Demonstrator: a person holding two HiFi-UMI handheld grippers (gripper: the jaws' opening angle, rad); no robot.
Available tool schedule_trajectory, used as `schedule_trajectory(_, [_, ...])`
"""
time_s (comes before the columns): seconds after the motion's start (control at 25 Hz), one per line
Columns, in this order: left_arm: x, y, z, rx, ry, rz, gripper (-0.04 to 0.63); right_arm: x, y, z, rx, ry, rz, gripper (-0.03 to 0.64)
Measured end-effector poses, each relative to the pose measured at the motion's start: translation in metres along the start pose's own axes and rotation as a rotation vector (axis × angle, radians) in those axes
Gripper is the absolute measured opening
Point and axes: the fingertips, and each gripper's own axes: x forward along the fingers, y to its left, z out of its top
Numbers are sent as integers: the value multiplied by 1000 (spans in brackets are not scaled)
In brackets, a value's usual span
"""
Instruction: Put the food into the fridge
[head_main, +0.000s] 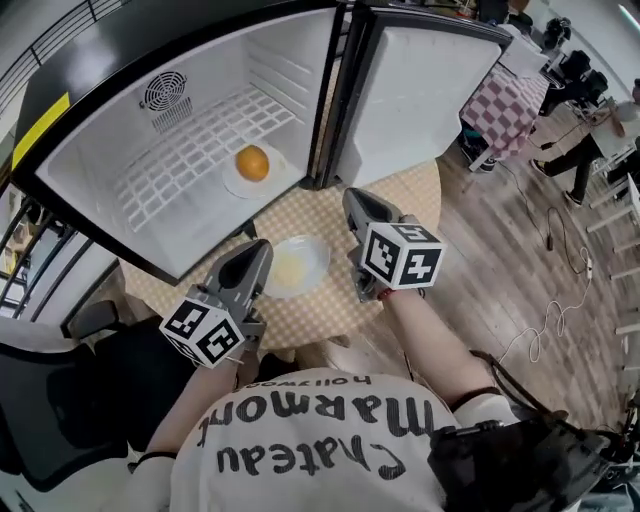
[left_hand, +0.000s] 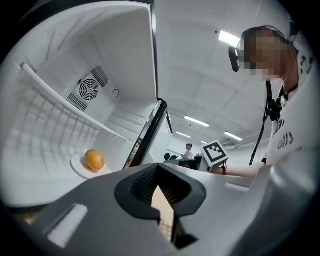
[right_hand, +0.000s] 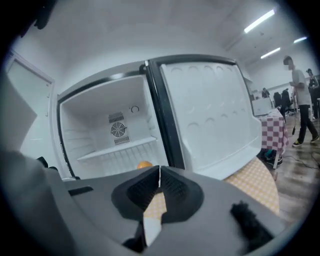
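Inside the fridge (head_main: 290, 70), one orange (head_main: 252, 162) rests on a white plate (head_main: 232, 186) near the front edge of the wire shelf (head_main: 180, 170). The food therefore sits where the open door (head_main: 430, 90) gives direct access.

Outside the fridge, just before its opening, a second white plate (head_main: 298, 268) lies on the checked table (head_main: 330, 310). It appears empty, though a pale tint on it cannot be identified.

The left gripper (head_main: 258, 250) and the right gripper (head_main: 355, 200) flank this plate in front of the fridge. Both have their jaws clenched on nothing, which suggests no carry is under way and the orange is already stowed.

Count: one orange, two plates, two grippers, one shelf, one open door.
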Motion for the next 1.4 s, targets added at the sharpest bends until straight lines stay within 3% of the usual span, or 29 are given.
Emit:
schedule_trajectory(0.32, [5, -99, -5, 29, -114, 48, 0, -139, -27, 14, -110, -46, 95, 17])
schedule_trajectory(0.52, [-13, -156, -35, 21, -153, 66, 0, -199, -50, -12, -163, -38, 106, 15])
schedule_trajectory(0.68, [-27, -191, -59, 22, -142, 72, 0, -238, -70, -29, -146, -28, 83, 15])
schedule_trajectory(1.4, [-50, -247, -60, 61, -141, 71, 0, -306, -70, -40, -167, -16, 52, 15])
